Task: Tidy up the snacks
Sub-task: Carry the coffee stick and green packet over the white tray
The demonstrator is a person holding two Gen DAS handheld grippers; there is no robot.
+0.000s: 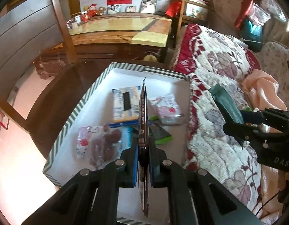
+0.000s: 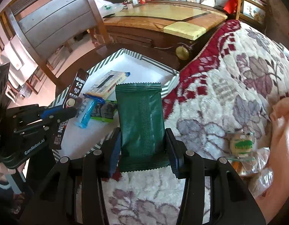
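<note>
A floral quilt [image 2: 228, 86] covers the bed on my right, and beside it on a dark table sits a white box [image 1: 73, 120] with a green-striped rim, already holding several snack packets. My left gripper [image 1: 143, 146] hangs above the near end of that box, its fingers clamped on a dark coffee sachet [image 1: 143, 112] held edge-on and upright. My right gripper [image 2: 142, 146] is over the quilt just beside the box, fingers closed on the flanks of a green packet [image 2: 140, 120] that stands upright between them. A round green-labelled snack [image 2: 241, 144] lies loose on the quilt, well to the right. To do this step well, I judge I should lower the sachet toward a bare patch of the box floor before letting go, so it lands flat instead of toppling onto the pink packet [image 1: 168, 108], and keep the right gripper clear until the left is out.
</note>
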